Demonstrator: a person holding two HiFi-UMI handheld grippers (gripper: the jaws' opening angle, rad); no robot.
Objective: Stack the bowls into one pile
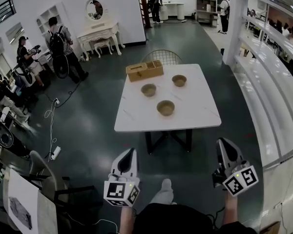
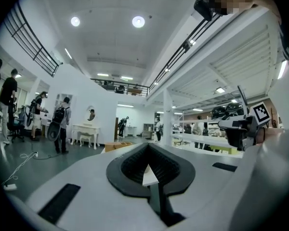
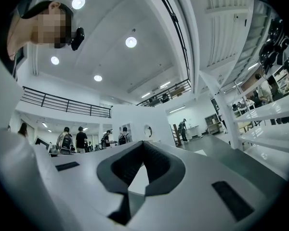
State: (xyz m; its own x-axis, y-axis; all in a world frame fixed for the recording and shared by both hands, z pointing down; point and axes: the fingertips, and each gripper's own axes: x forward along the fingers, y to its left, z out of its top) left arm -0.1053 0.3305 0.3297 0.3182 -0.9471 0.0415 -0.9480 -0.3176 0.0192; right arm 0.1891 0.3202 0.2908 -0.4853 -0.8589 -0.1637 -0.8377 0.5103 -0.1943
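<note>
- A white, marble-patterned rectangular table [image 1: 136, 122] was seen standing on a dark, glossy floor [image 1: 88, 116], well ahead of both grippers.
- A round-backed wire chair [image 1: 162, 56] was set against the table's far edge.
- A tan rectangular wooden box [image 1: 144, 70] was placed at the far left corner of the tabletop.
- The left gripper [image 1: 132, 151] was held low over the floor, short of the table, its jaws pressed together with nothing between them.
- The right gripper [image 1: 220, 141] was held likewise at the other side, its jaws also pressed together and empty.
- Three round tan bowls were found upright on the table, all apart and none stacked: the far bowl [image 1: 179, 80] to the right of the box, the middle bowl [image 1: 148, 89] just in front of the box, and the near bowl [image 1: 165, 107] around the table's centre, closest to the grippers.
</note>
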